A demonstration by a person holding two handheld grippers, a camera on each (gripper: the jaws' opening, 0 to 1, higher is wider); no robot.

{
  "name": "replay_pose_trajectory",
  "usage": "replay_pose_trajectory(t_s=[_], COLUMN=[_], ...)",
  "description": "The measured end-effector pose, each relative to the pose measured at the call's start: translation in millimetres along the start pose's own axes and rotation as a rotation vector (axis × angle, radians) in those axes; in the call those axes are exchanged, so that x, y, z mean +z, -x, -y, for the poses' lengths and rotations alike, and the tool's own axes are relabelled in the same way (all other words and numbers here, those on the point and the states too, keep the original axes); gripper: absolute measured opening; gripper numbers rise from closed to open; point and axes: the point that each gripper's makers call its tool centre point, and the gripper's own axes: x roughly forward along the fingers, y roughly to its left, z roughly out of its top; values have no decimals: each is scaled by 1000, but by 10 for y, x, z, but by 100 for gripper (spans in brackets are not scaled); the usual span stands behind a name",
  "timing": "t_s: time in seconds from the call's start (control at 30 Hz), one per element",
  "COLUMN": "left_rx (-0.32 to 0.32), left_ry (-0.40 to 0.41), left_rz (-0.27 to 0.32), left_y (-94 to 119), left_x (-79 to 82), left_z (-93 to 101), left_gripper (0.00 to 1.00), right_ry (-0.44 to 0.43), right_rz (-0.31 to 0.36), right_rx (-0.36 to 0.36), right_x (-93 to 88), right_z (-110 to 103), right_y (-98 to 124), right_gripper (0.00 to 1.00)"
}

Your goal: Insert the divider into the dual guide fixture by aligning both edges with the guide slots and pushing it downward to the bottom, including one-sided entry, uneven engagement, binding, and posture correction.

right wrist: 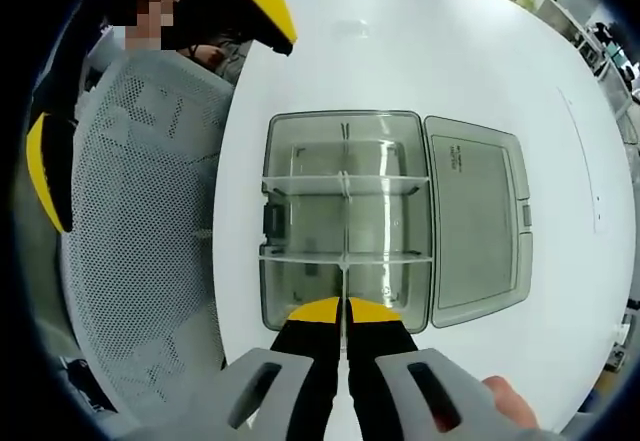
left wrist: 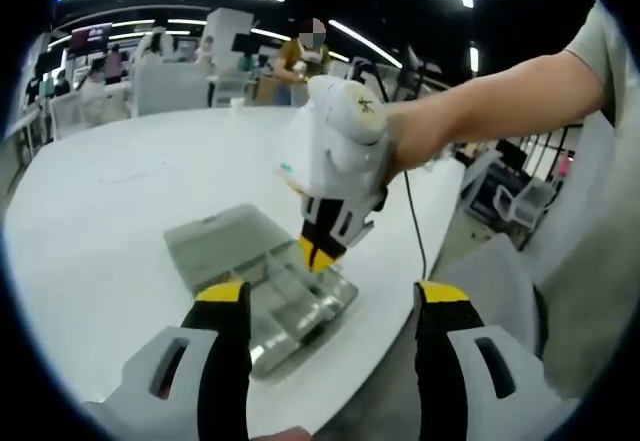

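Observation:
A clear plastic compartment box (right wrist: 300, 151) lies on the white table (right wrist: 400, 41) with its lid (right wrist: 475, 223) folded open beside it. Two cross walls span the box. My right gripper (right wrist: 346, 313) hangs straight over the box's near section, shut on a thin clear divider (right wrist: 345, 286) that I see edge-on, running from the near cross wall toward the near box wall. In the left gripper view the right gripper (left wrist: 318, 253) points down into the box (left wrist: 290, 306), held by a hand. My left gripper (left wrist: 331, 293) stands open and apart, short of the box, with nothing between its jaws.
A white mesh chair (right wrist: 140, 221) stands at the table edge beside the box. The left gripper's yellow fingertips (right wrist: 262, 6) show above that chair. A person's arm (left wrist: 500, 101) reaches in from the right. A cable (left wrist: 415, 221) trails off the table. Desks and people stand far behind.

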Motion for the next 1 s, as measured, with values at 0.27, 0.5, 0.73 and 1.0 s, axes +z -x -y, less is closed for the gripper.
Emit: replay_pose_trajectory(t_s=[0.27,0.5,0.73,1.0], left_rx=[-3,0,3,4], left_ry=[1,4,7,11], left_rz=[3,-1,-1,-1], left_y=[-13,-5,5,5], left_x=[10,-8,-26,-38], left_z=[-2,-8,-13,-16], left_gripper=[64,64,64,64], right_ry=[-3,-8,-6,-6], right_rz=[-6,-14,-23,-28], right_rx=[-5,-12,-18,-21], right_x=[4,-2,-5,-4], right_z=[-10,-5,-3,-5], right_y=[-21,-51,-91,-100], right_gripper=[0,0,0,0])
